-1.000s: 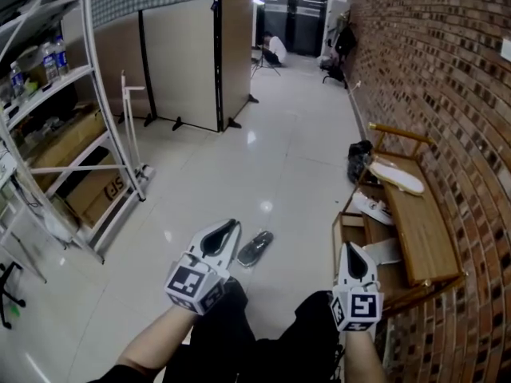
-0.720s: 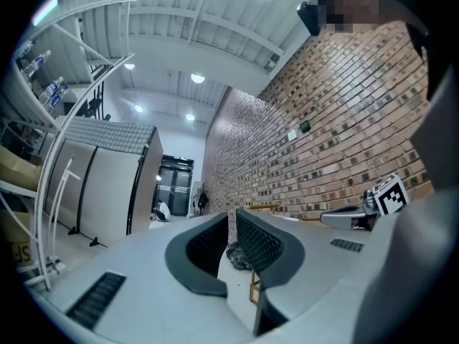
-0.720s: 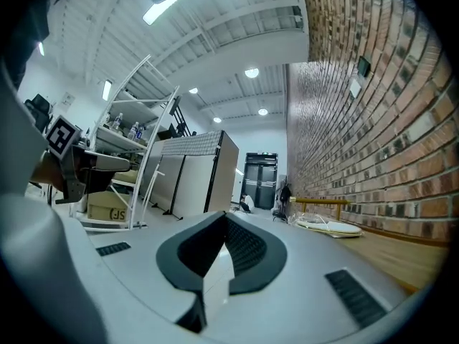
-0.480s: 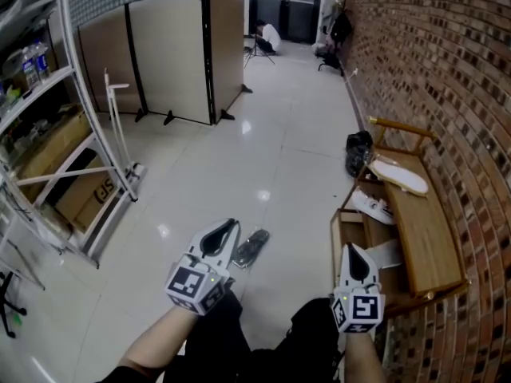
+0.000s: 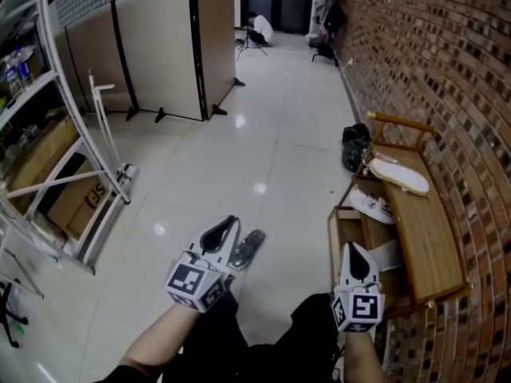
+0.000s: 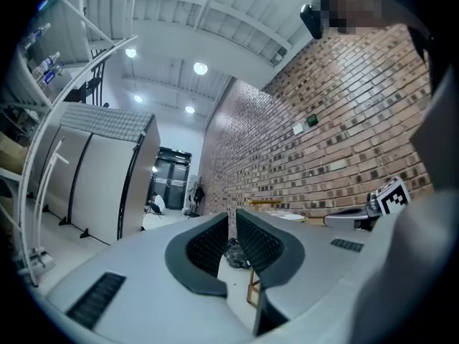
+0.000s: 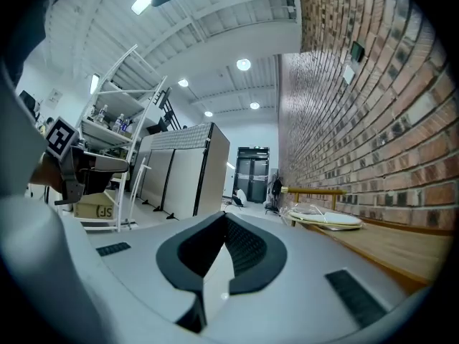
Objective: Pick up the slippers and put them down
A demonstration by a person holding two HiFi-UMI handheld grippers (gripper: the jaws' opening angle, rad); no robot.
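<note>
A white slipper in a clear wrap (image 5: 399, 175) lies on top of the wooden bench (image 5: 427, 238); it also shows ahead in the right gripper view, white slipper (image 7: 323, 219). Another white slipper (image 5: 373, 206) sits on the bench's lower shelf. A dark slipper (image 5: 249, 247) lies on the floor just beyond my left gripper (image 5: 232, 221). The left gripper (image 6: 232, 217) is held level, its jaws closed to a thin slit with nothing in them. My right gripper (image 5: 352, 247) hovers by the bench's near end; the right gripper (image 7: 224, 217) is shut and empty.
A brick wall (image 5: 447, 70) runs along the right behind the bench. A black bag (image 5: 355, 146) sits on the floor at the bench's far end. A white shelving rack (image 5: 48, 134) with a cardboard box (image 5: 80, 202) stands left, partition panels (image 5: 160, 54) behind it. A person (image 5: 257, 29) crouches far down the hall.
The whole view has shifted forward: bench, rack and partitions have drifted closer and leftward. Both grippers keep their places in the frame, jaws unchanged.
</note>
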